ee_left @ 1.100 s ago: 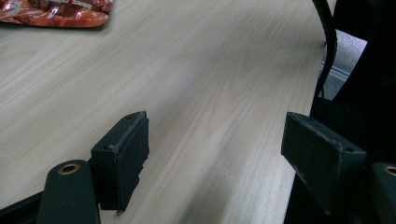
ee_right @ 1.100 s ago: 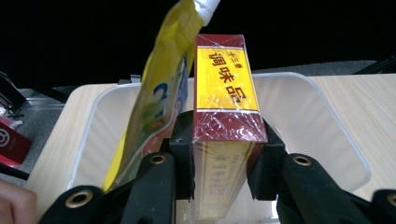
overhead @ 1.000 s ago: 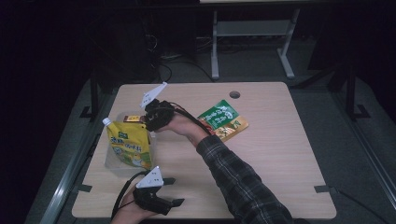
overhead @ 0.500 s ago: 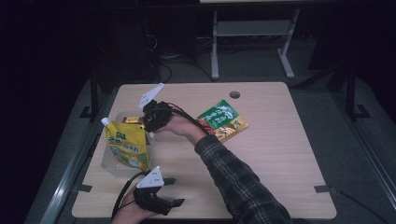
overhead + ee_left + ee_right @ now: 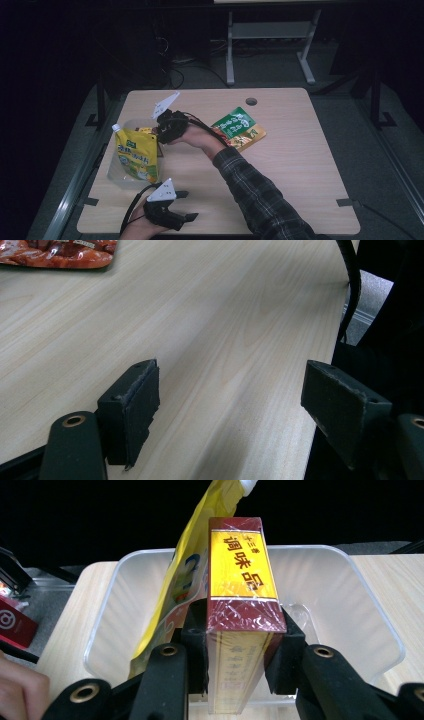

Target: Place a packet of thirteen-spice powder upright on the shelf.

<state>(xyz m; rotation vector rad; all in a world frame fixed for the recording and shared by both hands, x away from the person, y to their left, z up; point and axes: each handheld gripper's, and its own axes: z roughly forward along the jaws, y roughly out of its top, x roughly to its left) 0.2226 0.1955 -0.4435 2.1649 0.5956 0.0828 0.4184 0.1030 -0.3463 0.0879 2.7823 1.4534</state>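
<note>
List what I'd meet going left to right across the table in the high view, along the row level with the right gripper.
Clear plastic bin with the yellow spouted pouch standing in it → right gripper, shut on a red-and-yellow box → green snack packet lying flat → bare table.

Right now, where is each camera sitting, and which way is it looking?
High view: above the person's side, looking forward and down on the table; both forearms and grippers show.
Left gripper view: rides the left gripper, looking across bare wood between open jaws.
Right gripper view: rides the right gripper, facing the clear bin, jaws clamping a box beside the yellow pouch.
Shared: bin and pouch also show in the high view.
</note>
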